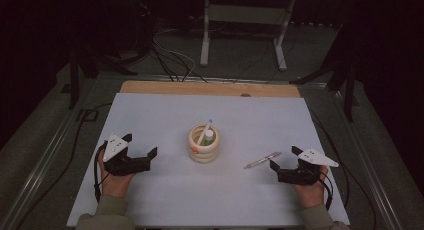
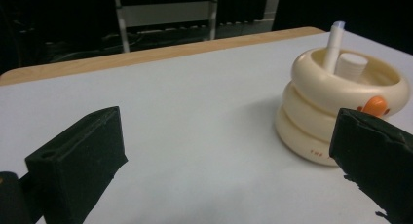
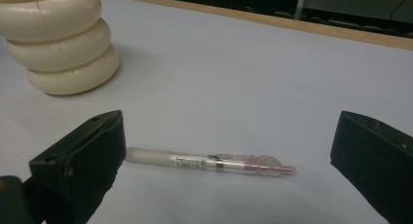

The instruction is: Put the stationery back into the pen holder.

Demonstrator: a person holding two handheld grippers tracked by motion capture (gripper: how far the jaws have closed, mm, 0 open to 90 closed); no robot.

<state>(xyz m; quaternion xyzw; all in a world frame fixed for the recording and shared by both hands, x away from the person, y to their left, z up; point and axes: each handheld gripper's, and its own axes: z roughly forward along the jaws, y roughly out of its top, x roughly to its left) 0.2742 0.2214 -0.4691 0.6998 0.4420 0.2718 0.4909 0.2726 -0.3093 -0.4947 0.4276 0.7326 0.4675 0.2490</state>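
A white table (image 1: 150,115) with a wooden strip along its far edge takes up most of the high view, set on a dark floor where a pale metal stand (image 1: 245,20) and loose cables lie beyond it. Near the table's middle stands a cream holder (image 1: 204,145) built like three stacked rings, with a small orange knob on its front; a white pen-like stick (image 1: 205,131) leans upright inside it next to a white-capped tube (image 1: 209,135). The left gripper (image 1: 142,146) rests low over the table to the left of the holder, held in the person's left hand (image 1: 114,182), its jaws spread wide with nothing between them; in the left gripper view the holder sits just past the right jaw. The right gripper (image 1: 285,157) is on the other side, held in the right hand (image 1: 310,190), its jaws likewise spread apart. A clear pen (image 3: 209,161) with a white grip and a reddish end lies flat on the table just in front of those open jaws, between them in the right gripper view and well apart from the holder.
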